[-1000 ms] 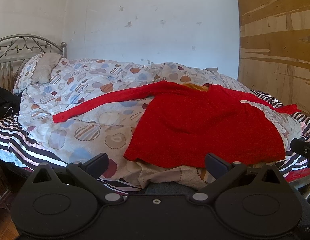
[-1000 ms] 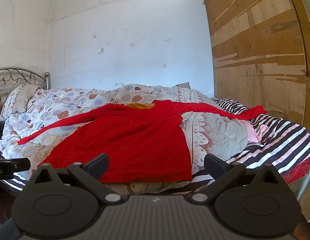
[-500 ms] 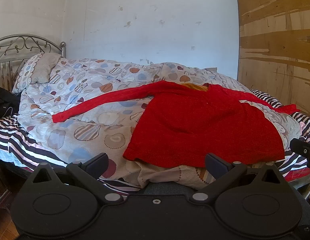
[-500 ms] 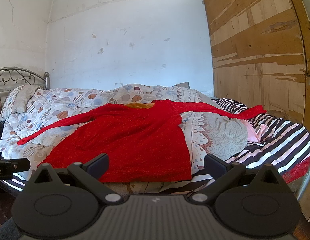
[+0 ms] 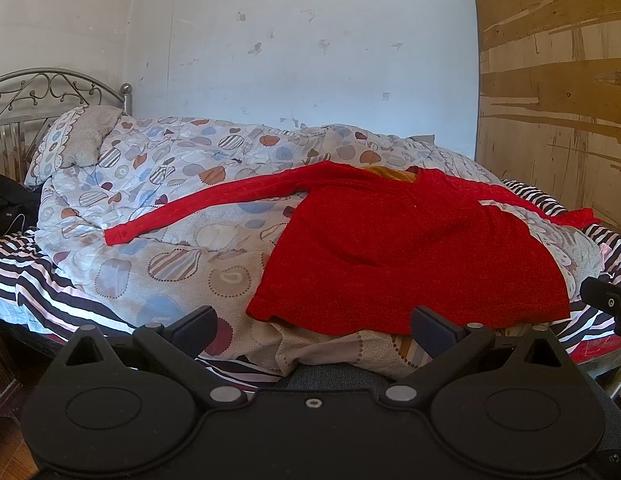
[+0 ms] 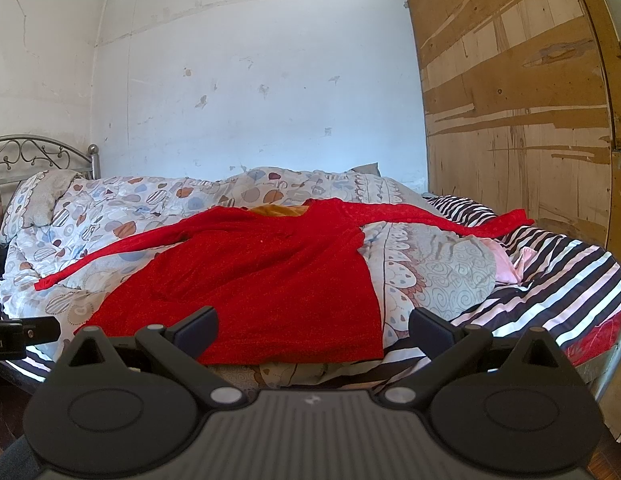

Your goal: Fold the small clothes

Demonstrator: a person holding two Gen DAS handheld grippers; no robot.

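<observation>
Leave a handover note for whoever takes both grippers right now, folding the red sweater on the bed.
Left gripper: open, empty, short of the bed.
Right gripper: open, empty, also short of the bed.
Red sweater: spread flat on the patterned quilt, hem nearest you, both sleeves stretched out sideways; the far sleeve end lies over the striped sheet.
Done: sweater laid out, no fold made.
Left: fold both sleeves in, then probably fold the body in half.
</observation>
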